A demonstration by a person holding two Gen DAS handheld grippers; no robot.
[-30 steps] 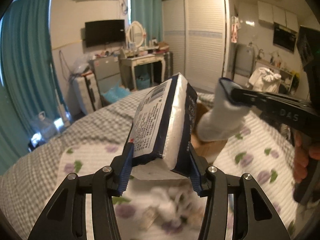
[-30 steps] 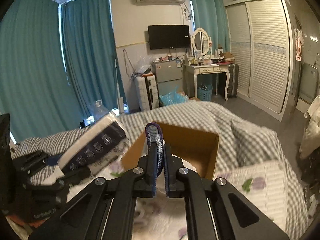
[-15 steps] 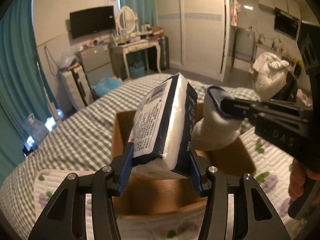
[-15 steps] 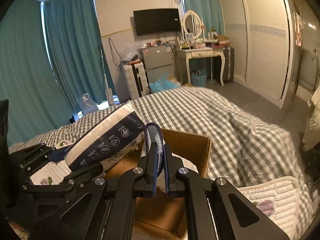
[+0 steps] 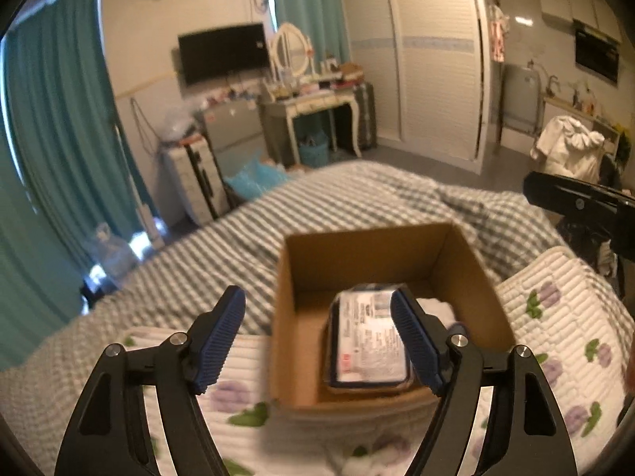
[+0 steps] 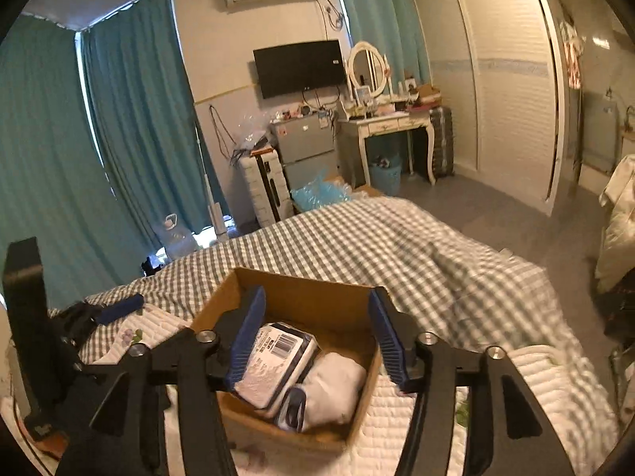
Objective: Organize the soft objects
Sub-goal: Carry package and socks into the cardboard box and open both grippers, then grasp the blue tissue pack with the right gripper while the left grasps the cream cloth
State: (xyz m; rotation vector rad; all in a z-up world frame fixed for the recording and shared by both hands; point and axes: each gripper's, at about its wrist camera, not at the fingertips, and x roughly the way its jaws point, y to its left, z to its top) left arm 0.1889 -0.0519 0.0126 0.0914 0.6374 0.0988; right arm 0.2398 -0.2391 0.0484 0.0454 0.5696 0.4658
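An open cardboard box (image 5: 381, 254) (image 6: 317, 297) sits on the bed. Inside it lie a dark-blue and white tissue pack (image 5: 367, 341) (image 6: 274, 361) and a white sock with a blue cuff (image 6: 333, 388) (image 5: 436, 309). My left gripper (image 5: 317, 337) hovers above the box's near side, jaws opening, nothing between the pads. My right gripper (image 6: 315, 337) hangs over the box, jaws opening as well, the pack and sock lying loose below it. The right gripper's black body (image 5: 575, 202) shows at the right edge of the left wrist view.
The box rests where a white quilted pad with purple flowers (image 5: 555, 317) meets a grey checked blanket (image 6: 397, 246). Beyond the bed stand teal curtains (image 6: 131, 119), a dressing table (image 6: 389, 127), a wardrobe (image 6: 496, 79) and a clothes-draped chair (image 5: 567, 154).
Both grippers moved over the box and opened. The tissue pack dropped from the left gripper and the sock from the right; both now lie inside the box.
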